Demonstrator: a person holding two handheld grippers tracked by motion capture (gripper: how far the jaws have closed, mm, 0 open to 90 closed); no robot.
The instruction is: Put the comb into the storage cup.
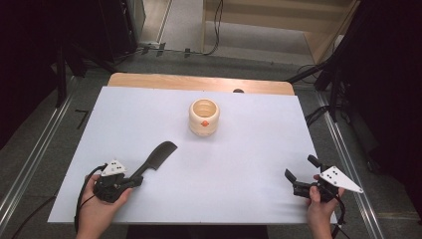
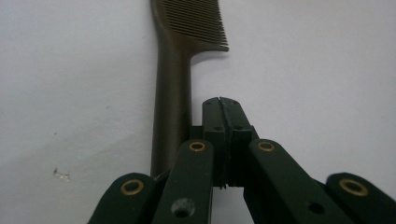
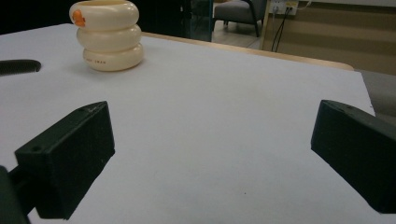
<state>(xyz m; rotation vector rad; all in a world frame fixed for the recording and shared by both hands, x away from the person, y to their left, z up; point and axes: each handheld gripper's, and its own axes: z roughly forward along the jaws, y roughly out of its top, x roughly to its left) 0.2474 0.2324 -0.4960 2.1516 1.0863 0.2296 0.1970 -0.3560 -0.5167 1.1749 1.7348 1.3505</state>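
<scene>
A dark comb lies on the white sheet, teeth end pointing up and right toward a cream ribbed cup with an orange mark. My left gripper rests at the comb's handle end. In the left gripper view its jaws are shut on each other, and the comb's handle runs along the sheet just left of them, not between them. My right gripper hovers near the sheet's right front corner, its jaws wide open with nothing between. The cup and the comb's tip lie far ahead of it.
The sheet covers a wooden table whose bare strip shows at the far edge. Metal floor rails run along both sides. A chair and cables stand beyond the table.
</scene>
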